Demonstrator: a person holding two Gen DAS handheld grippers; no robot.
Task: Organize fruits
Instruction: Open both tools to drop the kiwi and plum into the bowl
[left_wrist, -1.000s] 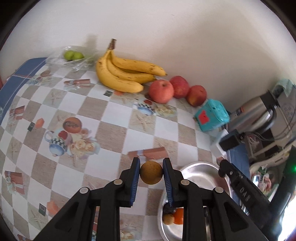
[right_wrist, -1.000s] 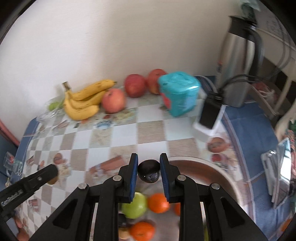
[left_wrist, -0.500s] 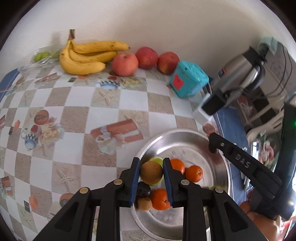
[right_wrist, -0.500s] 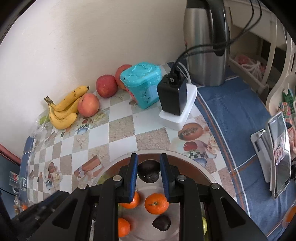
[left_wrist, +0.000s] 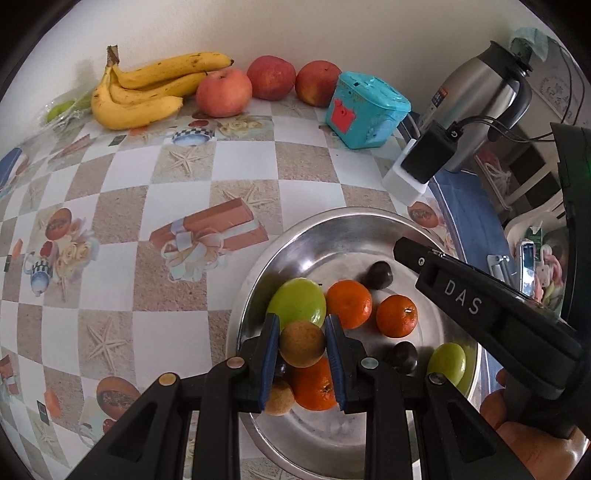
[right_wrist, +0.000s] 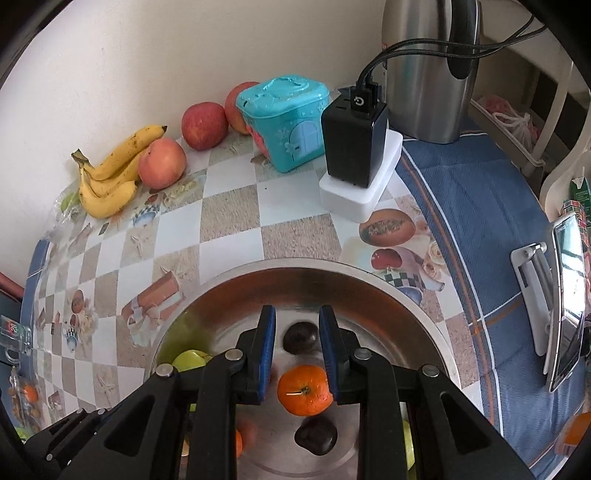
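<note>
Left hand-held gripper pinches a brown fruit at lower centre; right hand-held gripper spread; released, it may roll off the crowded steel bowl

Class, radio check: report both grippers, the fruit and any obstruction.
Left gripper shut on brown fruit over the bowl. Right gripper open, dark plum loose beneath. Oranges crowd the drop spot.

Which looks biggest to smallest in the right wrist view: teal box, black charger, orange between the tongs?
1. Teal box and black charger: alike, unranked.
2. Orange: smallest, though it lies nearest the camera.
</note>
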